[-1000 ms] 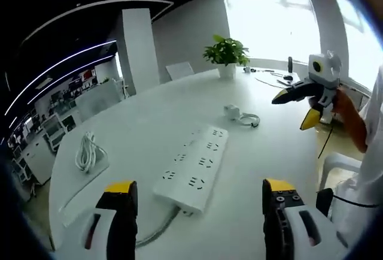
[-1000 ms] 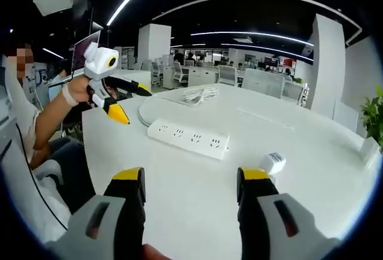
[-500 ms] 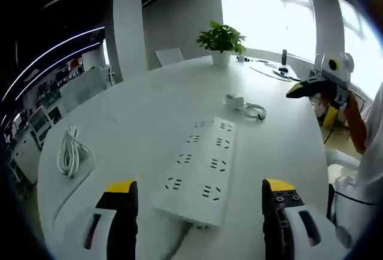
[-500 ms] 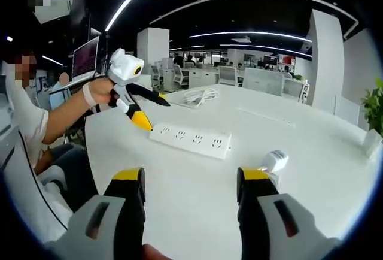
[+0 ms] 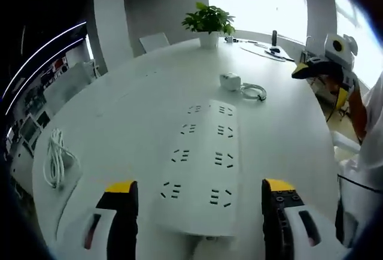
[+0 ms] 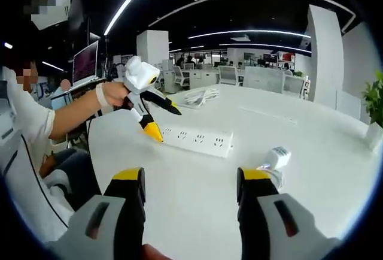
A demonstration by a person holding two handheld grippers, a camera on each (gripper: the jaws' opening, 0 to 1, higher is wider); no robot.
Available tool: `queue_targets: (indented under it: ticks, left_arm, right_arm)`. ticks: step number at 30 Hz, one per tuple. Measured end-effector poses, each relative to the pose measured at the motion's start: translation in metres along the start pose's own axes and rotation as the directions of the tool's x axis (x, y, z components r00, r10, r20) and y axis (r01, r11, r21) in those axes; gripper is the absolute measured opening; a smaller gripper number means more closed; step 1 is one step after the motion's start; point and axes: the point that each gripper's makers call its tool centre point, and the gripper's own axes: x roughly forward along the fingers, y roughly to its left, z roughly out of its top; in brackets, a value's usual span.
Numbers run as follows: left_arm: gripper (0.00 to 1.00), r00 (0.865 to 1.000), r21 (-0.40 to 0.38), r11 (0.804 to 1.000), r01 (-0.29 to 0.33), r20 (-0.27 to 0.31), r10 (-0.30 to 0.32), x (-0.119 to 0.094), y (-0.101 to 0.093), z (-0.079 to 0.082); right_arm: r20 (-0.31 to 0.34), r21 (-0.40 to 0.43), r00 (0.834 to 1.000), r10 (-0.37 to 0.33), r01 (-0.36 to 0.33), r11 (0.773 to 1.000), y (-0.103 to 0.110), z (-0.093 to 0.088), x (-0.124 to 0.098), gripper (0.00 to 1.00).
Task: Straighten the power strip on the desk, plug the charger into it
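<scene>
A long white power strip [image 5: 200,167] lies on a round white desk [image 5: 125,116], its near end directly between the spread, empty jaws of the left gripper [image 5: 200,212]. The main risk is judged to be the closing jaws catching only one edge, which would swing the strip further askew or shove it toward the charger [image 5: 230,81] (a small white block with a coiled cord, lying just beyond the strip's far end). A tug on the strip's cable could also skew it. In the right gripper view, the left gripper is held by an outstretched arm, angled down, tips at the strip's end. The right gripper [image 6: 190,191] hangs back above the desk, jaws apart and holding nothing, the charger [image 6: 276,156] just ahead.
</scene>
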Motion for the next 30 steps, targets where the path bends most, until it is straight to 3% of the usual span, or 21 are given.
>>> queue_targets:
  ticks: [9, 16, 22, 30]
  left_arm:
    - [0.79, 0.995, 0.038, 0.997, 0.065, -0.077, -0.062, 0.018, -0.002, -0.006]
    - [0.78, 0.992, 0.015, 0.996, 0.087, -0.091, -0.085, 0.022, 0.002, -0.009]
    - [0.76, 0.975, 0.058, 0.992, 0.115, -0.199, -0.102, 0.023, 0.003, -0.014]
    - [0.74, 0.964, 0.069, 0.989, 0.132, -0.243, -0.111, 0.024, 0.002, -0.012]
  right_arm:
    - [-0.012, 0.006, 1.000, 0.002, -0.002, 1.000, 0.000, -0.004, 0.000, 0.62]
    - [-0.011, 0.021, 1.000, 0.012, -0.012, 1.000, -0.001, -0.006, 0.003, 0.62]
    - [-0.005, 0.032, 1.000, 0.021, -0.020, 0.999, 0.000, -0.008, 0.004, 0.62]
    - [-0.004, 0.045, 1.000, 0.030, -0.030, 0.999, 0.000, -0.012, 0.006, 0.62]
